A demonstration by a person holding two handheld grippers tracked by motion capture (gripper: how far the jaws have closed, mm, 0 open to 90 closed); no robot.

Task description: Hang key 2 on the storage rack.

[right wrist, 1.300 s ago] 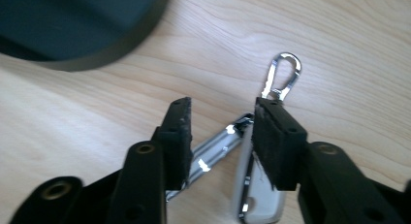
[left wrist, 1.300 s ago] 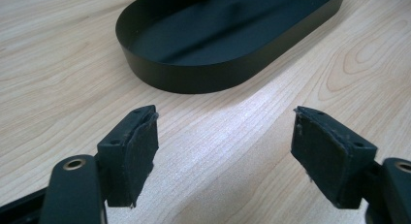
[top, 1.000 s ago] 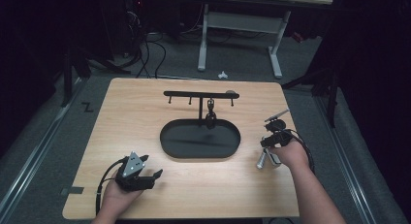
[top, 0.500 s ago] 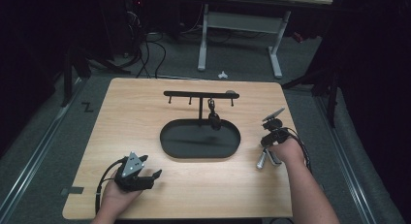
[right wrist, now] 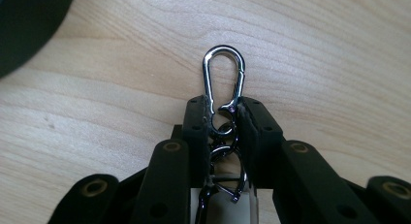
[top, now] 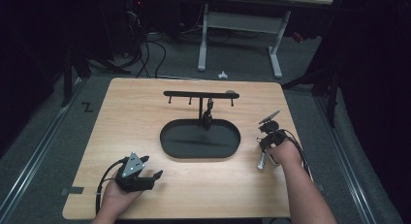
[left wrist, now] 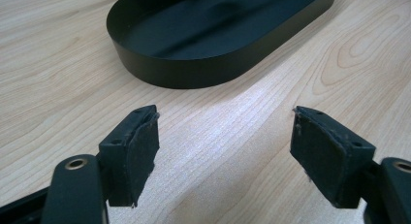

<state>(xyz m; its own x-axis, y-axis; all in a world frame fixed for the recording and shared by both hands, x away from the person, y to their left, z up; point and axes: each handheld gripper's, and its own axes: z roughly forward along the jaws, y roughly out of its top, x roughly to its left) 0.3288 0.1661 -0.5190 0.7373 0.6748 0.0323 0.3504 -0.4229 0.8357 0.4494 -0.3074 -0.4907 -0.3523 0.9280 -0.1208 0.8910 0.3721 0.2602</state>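
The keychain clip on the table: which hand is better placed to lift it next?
Right. The right tool has its jaws closing around the clip, while the left tool stands open over bare table.

Black oval tray (top: 199, 147) beneath a hook rack (top: 200, 94), one hook perhaps holding something.

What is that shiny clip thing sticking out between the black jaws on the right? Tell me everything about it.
It is a silver metal carabiner keychain: a pear-shaped snap hook with a spring gate, joined below to small rings and a chain. It looks polished and unbent. The right tool, whose jaws have just been closing, pinches its lower end from both sides, with its loop pointing forward over the wooden table.
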